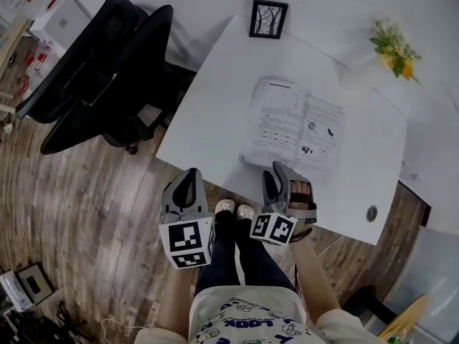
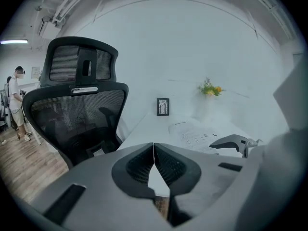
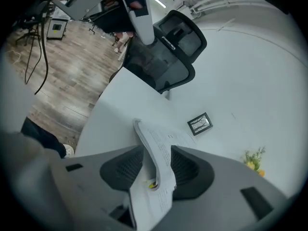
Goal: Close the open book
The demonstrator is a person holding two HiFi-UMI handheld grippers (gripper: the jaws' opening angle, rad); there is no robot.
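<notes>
The open book (image 1: 294, 124) lies flat on the white table (image 1: 208, 106), its printed pages facing up. My right gripper (image 1: 276, 172) hangs at the book's near edge. In the right gripper view its jaws stand apart around that edge (image 3: 157, 150), and a page of the book (image 3: 148, 131) curves up through the gap; I see no pad pressing it. My left gripper (image 1: 191, 173) hovers over the floor just off the table's near left edge. Its pads (image 2: 154, 146) meet with nothing between them. The left gripper view shows the book (image 2: 197, 134) ahead to the right.
A black office chair (image 1: 107, 70) stands left of the table. A small framed picture (image 1: 268, 18) sits at the table's far edge and a bunch of flowers (image 1: 393, 47) at the far right. A round cable port (image 1: 371, 213) marks the near right corner.
</notes>
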